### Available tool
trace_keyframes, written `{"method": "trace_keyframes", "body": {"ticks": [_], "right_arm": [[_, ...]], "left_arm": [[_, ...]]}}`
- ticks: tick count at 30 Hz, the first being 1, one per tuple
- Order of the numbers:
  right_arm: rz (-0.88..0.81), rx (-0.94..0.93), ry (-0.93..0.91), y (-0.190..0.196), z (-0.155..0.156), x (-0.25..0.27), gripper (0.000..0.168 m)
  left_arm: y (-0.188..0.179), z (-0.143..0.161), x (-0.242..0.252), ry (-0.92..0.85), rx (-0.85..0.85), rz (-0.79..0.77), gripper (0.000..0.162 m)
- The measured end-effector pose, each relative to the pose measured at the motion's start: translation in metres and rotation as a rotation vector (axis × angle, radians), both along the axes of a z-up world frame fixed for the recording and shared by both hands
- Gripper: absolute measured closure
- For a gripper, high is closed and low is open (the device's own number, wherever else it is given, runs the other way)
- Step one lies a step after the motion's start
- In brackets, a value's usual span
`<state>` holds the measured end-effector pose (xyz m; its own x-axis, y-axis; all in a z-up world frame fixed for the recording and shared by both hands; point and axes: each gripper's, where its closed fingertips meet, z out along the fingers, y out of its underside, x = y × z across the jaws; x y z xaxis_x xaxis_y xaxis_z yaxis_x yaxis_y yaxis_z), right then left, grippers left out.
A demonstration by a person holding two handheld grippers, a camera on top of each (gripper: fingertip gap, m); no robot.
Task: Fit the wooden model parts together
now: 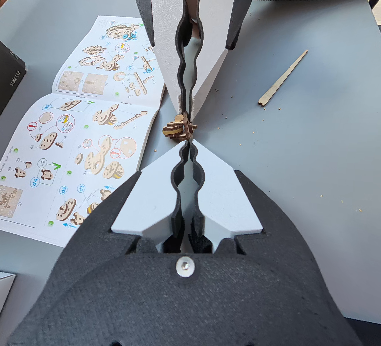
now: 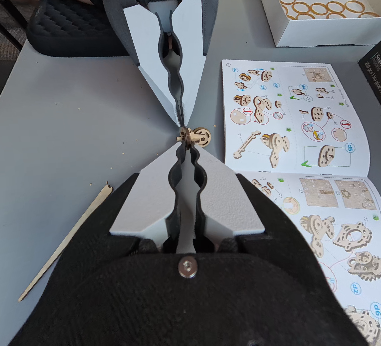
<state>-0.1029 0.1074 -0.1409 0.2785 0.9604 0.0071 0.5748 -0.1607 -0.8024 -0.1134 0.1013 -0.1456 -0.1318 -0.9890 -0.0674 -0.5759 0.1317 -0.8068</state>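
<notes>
Mid-table, just off the instruction booklet (image 1: 86, 129)'s edge | my left gripper (image 1: 189, 142) and right gripper (image 2: 184, 146) meet tip to tip, both squeezed nearly closed on the tiny wooden model assembly (image 1: 179, 127) | worry: such a thin pinch, push off-axis and it twists out or a tab snaps | wooden stick (image 1: 282, 78) lies well apart.

An open instruction booklet (image 2: 288, 121) lay flat on the grey table (image 2: 61, 109). Beyond the booklet stood a white box (image 2: 321, 30) with rubber rings (image 2: 299, 8) inside. A thin wooden stick (image 1: 282, 79) lay well apart from the booklet, among small crumbs (image 1: 240, 144).
</notes>
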Motion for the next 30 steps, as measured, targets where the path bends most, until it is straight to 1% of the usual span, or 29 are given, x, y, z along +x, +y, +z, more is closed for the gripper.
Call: {"method": "trace_keyframes", "body": {"ticks": [3,6,8,10,12,13,15,17,18,22,24,26,28,30], "right_arm": [[-0.035,-0.087,0.085,0.0,0.009,0.001,0.167],[-0.064,-0.247,0.241,-0.001,0.025,0.002,0.167],[-0.073,-0.346,0.354,-0.002,0.037,0.003,0.167],[-0.059,-0.395,0.45,-0.003,0.051,0.005,0.167],[-0.041,-0.406,0.499,-0.004,0.06,0.005,0.167],[-0.027,-0.397,0.51,-0.006,0.064,0.005,0.167],[0.02,-0.348,0.525,-0.012,0.07,0.003,0.167],[0.05,-0.301,0.523,-0.016,0.075,0.0,0.167],[0.057,-0.278,0.521,-0.017,0.077,-0.001,0.167],[0.118,-0.163,0.522,-0.025,0.084,-0.004,0.167],[0.158,-0.067,0.514,-0.03,0.087,-0.006,0.167],[0.179,0.024,0.469,-0.032,0.084,-0.007,0.167],[0.208,0.107,0.444,-0.035,0.083,-0.009,0.167],[0.222,0.197,0.414,-0.037,0.082,-0.01,0.167]], "left_arm": [[0.002,0.008,-0.002,-0.048,-0.043,0.023,0.162],[0.009,0.022,-0.004,-0.133,-0.094,0.071,0.147],[0.013,0.033,-0.006,-0.194,-0.133,0.099,0.144],[0.015,0.045,-0.007,-0.251,-0.19,0.112,0.139],[0.01,0.062,-0.007,-0.325,-0.288,0.103,0.134],[0.005,0.074,-0.007,-0.38,-0.368,0.084,0.134],[-0.003,0.098,-0.007,-0.489,-0.581,0.04,0.134],[-0.007,0.107,-0.008,-0.519,-0.774,0.007,0.133],[-0.008,0.105,-0.008,-0.507,-0.83,-0.001,0.132],[-0.011,0.088,-0.003,-0.435,-0.891,0.006,0.131],[-0.016,0.089,-0.002,-0.431,-0.93,-0.022,0.131],[-0.02,0.091,-0.002,-0.441,-0.954,-0.046,0.132],[-0.022,0.089,-0.003,-0.426,-0.939,-0.06,0.138],[-0.025,0.087,-0.003,-0.414,-0.925,-0.072,0.14]]}}
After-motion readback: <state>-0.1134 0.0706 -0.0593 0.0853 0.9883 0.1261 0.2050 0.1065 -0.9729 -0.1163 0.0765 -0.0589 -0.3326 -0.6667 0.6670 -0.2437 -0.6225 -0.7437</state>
